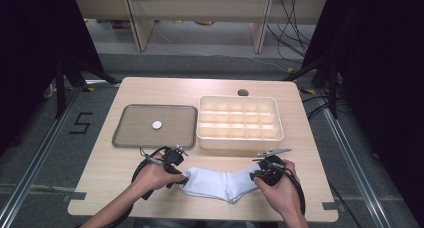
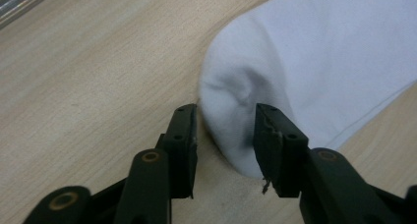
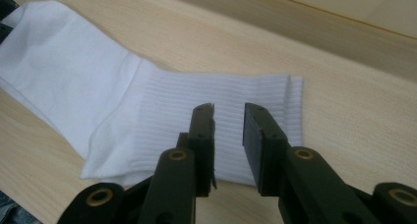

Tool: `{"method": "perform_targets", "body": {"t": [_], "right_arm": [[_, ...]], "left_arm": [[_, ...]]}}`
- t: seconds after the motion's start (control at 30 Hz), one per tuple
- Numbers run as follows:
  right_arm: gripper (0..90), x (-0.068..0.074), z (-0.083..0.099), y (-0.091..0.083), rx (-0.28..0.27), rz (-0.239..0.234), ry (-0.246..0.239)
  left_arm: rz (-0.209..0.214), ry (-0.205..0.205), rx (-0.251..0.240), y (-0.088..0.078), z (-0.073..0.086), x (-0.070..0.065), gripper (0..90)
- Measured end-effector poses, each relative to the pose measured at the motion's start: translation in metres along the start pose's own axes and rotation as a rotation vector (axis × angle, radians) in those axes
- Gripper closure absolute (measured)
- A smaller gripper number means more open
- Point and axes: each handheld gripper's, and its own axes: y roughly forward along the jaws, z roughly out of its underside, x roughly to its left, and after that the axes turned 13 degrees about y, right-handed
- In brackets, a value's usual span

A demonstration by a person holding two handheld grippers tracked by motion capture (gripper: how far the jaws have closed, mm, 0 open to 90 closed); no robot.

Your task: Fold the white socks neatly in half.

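Left claw (image 2: pixel 223 135) stood with its jaws apart astride the toe of the white sock (image 1: pixel 216 183), pads beside the cloth rather than pinching it. Right claw (image 3: pixel 228 130) hovered over the ribbed cuff, jaws likewise apart, nothing clamped. Between the two claws the sock lay flat on a pale wood-grain table (image 1: pixel 150 90). Beyond the left claw sat a grey tray (image 1: pixel 130 130) with a small white disc (image 1: pixel 157 124); beyond the right, a cream divided box (image 1: pixel 239 119). Left of the table, the grey floor bore a black taped "5" (image 1: pixel 80 123). Cables trailed past dark curtains.
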Motion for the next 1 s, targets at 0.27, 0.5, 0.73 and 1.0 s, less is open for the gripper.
{"method": "perform_targets", "body": {"t": [0.27, 0.5, 0.73, 1.0], "right_arm": [[74.5, 0.002, 0.000, 0.003, -0.001, -0.011, -0.015], [74.9, 0.012, -0.003, 0.007, 0.021, -0.023, -0.021], [81.0, 0.036, -0.006, 0.016, 0.060, -0.119, -0.045], [90.0, 0.061, -0.008, 0.040, 0.138, -0.200, -0.062]], "left_arm": [[0.014, 0.073, -0.033, 0.001, 0.004, -0.006, 83.8], [0.074, 0.061, -0.044, -0.001, 0.005, -0.002, 86.6], [0.122, 0.052, -0.072, -0.016, 0.004, 0.003, 86.8], [0.166, 0.059, -0.110, -0.027, 0.001, 0.003, 86.8]]}}
